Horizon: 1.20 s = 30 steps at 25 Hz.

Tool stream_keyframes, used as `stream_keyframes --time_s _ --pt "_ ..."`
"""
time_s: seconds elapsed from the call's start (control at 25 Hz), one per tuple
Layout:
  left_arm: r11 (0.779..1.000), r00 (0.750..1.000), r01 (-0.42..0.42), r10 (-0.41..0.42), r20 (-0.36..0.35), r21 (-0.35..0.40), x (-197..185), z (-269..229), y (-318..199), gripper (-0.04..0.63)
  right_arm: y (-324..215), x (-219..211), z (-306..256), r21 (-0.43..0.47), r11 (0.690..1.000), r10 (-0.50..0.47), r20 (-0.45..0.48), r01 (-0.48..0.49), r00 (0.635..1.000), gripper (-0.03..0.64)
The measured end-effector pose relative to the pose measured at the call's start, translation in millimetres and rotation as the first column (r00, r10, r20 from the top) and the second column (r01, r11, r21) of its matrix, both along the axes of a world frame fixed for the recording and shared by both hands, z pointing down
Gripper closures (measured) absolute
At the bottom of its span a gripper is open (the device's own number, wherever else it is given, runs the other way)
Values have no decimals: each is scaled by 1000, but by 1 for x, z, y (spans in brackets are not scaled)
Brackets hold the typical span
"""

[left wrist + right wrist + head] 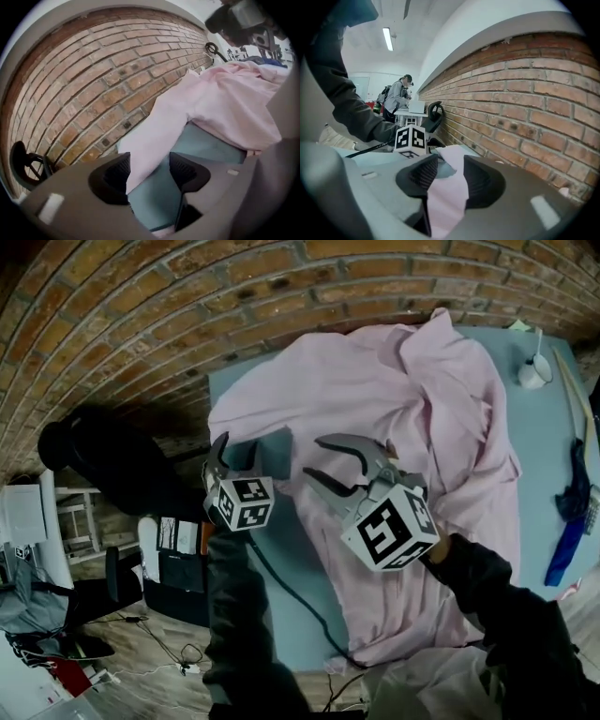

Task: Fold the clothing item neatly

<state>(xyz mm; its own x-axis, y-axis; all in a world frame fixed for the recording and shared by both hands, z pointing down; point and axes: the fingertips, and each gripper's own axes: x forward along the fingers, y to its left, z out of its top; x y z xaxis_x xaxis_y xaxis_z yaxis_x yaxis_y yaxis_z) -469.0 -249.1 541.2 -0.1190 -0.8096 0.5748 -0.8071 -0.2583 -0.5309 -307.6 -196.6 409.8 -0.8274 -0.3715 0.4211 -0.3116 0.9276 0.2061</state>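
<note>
The left gripper (234, 454) (149, 171) is released. Its jaws stand apart at the near corner of the pink shirt (375, 390) (225, 108). In its own view a fold of the cloth comes down beside one jaw, and the rest of the gap shows the bare blue-grey surface (539, 442) (206, 145). The pads do not press on anything.

The right gripper (319, 457) (445, 176) is also unclenched, its jaws spread over the shirt's near half. In its own view pink cloth (450, 157) fills most of the gap, but I cannot tell whether it touches the pads. From the head view the jaws look clear above the fabric. The left gripper's marker cube (410, 139) shows just beyond them.

The shirt lies rumpled and spread across most of the surface, reaching the brick wall (141, 315) at the far side. Its near hem is partly hidden by the right sleeve (506, 606).

A black cable (291, 587) runs from the left gripper off the near edge. At the right edge lie a small white object (534, 371) and a blue item (567, 521), both too small and cut off to identify.
</note>
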Motion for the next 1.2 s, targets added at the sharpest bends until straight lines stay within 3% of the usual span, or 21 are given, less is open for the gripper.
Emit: stream_keyframes --time_s 0.12,0.2,0.24,0.28,0.36,0.4,0.48,0.6,0.68,0.8,0.88,0.96,1.08,1.2 --pt "998 997 63 -63 -38 -6 -25 -1 -15 318 -5 7 9 -14 1000 3 -25 -3 1000 442" --pt "996 996 86 -87 -13 -18 -37 1 -25 337 -9 14 15 -34 999 24 -18 -24 1000 442" --pt "996 996 79 -78 36 -32 -40 5 -29 415 -11 17 18 -41 999 32 -11 -32 999 442" --pt "997 993 66 -61 99 -48 -41 9 -31 536 -12 20 20 -46 998 37 2 -37 999 442" --pt "996 982 53 -40 185 -67 -40 13 -33 563 -14 25 24 -50 998 46 14 -45 999 442" --pt "995 981 61 -45 188 -80 -39 13 -32 565 -15 30 27 -51 998 49 -3 -49 999 442" --pt "982 987 86 -61 151 -166 -37 14 -22 565 -16 43 33 -50 997 58 -52 -60 997 442" --pt "932 994 70 -33 108 -355 -25 -2 0 565 -22 65 33 -41 996 84 -26 -85 996 442" --pt "920 998 49 -28 60 -388 -11 -33 8 565 -26 80 31 -55 991 123 14 -122 992 442" --pt "931 984 24 -86 -156 -365 24 -84 17 565 -28 100 24 -100 979 182 51 -177 982 442" --pt "929 927 -10 -130 -353 -370 59 -108 25 565 -25 109 17 -135 971 208 79 -196 975 442" --pt "927 828 -65 -156 -538 -369 99 -127 30 565 -20 119 9 -160 965 226 105 -208 968 442" --pt "926 630 -157 -175 -757 -344 158 -147 32 565 -11 137 2 -165 961 241 111 -221 964 442" --pt "920 417 -203 -227 -880 -334 208 -155 38 563 -1 160 0 -183 955 253 100 -233 962 442"
